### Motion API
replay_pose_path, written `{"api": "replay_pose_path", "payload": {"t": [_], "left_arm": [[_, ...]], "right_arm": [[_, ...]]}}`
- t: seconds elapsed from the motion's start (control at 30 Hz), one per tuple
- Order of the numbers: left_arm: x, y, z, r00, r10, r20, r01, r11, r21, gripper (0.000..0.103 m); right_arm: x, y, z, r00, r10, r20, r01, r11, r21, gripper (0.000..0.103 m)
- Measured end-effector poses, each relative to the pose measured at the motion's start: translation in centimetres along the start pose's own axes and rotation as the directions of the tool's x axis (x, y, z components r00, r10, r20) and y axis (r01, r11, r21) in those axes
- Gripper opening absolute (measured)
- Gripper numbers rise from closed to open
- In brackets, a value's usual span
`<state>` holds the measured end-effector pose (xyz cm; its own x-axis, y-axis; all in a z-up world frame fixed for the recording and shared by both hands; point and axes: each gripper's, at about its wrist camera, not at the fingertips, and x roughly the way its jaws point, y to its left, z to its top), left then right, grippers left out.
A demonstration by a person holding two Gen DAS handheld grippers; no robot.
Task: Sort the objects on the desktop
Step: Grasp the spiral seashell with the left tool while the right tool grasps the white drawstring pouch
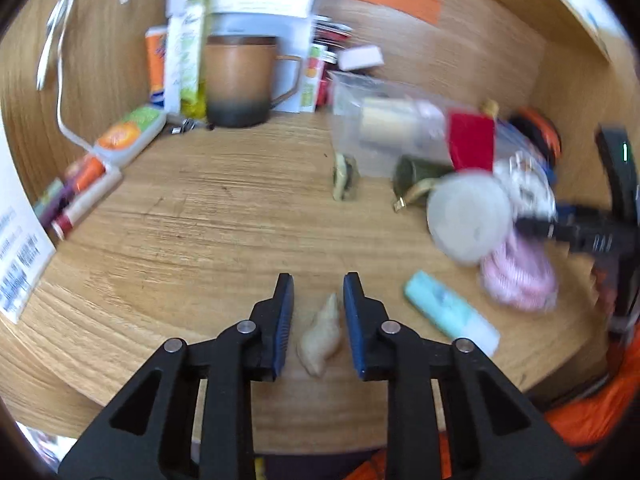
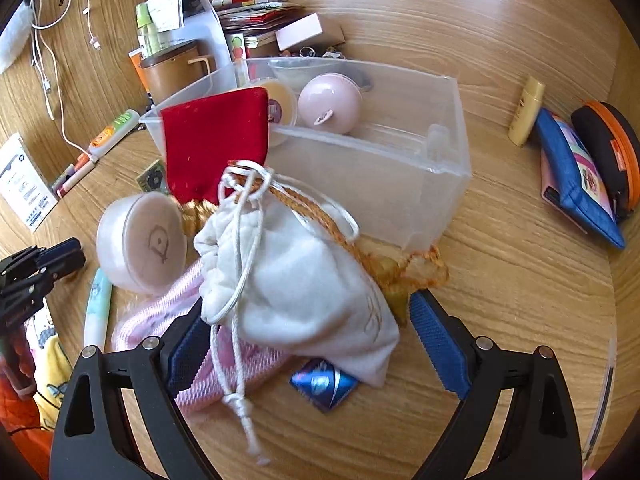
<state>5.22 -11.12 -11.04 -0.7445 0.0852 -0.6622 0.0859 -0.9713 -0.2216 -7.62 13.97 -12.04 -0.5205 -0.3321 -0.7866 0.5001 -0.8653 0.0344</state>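
In the left wrist view a small beige shell-shaped piece [image 1: 320,340] lies on the wooden desk [image 1: 200,220] between the fingers of my left gripper [image 1: 319,282]. The jaws stand narrow, with thin gaps on both sides of it. In the right wrist view my right gripper [image 2: 308,312] stands wide open around a white drawstring pouch [image 2: 304,280], its pads clear of the cloth. The pouch rests on a pink striped pouch [image 2: 160,320], below a red velvet pouch [image 2: 216,140]. Behind them is a clear plastic box [image 2: 440,184] holding a pink ball [image 2: 330,102].
A round white container [image 2: 140,244], a teal tube [image 2: 98,308], a blue foil packet [image 2: 322,384] and a gold mesh bag [image 2: 400,272] crowd the pouches. A brown mug [image 1: 240,80], boxes and pens line the back left. A blue wallet [image 2: 576,184] lies at the right.
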Motion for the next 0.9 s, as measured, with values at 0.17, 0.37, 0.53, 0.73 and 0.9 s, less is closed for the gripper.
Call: {"api": "replay_pose_path", "payload": {"t": [0.17,0.37,0.53,0.73,0.9], "left_arm": [[0.1,0.6,0.4,1.0,-0.003,0.0,0.003,0.999,-0.036,0.025],[-1.0,1.4,-0.2,0.999,0.047,-0.009,-0.047,0.999,-0.017,0.03],[-1.9,1.7,-0.8,0.998,0.063,0.006,-0.062,0.998,-0.02,0.046],[-2.8,0.8,-1.0,0.998,0.069,0.0,-0.069,0.998,-0.007,0.047],[-2.3,-0.6,-1.0,0.992,0.116,-0.039,-0.117,0.993,-0.005,0.047]], "right_arm": [[1.0,0.1,0.7,1.0,0.027,-0.008,-0.027,1.0,0.004,0.092],[1.2,0.8,0.9,1.0,0.028,0.007,-0.027,0.998,-0.048,0.08],[1.2,0.7,1.1,0.997,0.08,0.004,-0.08,0.996,-0.04,0.065],[1.0,0.1,1.2,0.994,0.107,0.014,-0.107,0.994,-0.023,0.054],[0.6,-0.4,1.1,0.991,0.129,0.039,-0.128,0.991,-0.027,0.043]]}}
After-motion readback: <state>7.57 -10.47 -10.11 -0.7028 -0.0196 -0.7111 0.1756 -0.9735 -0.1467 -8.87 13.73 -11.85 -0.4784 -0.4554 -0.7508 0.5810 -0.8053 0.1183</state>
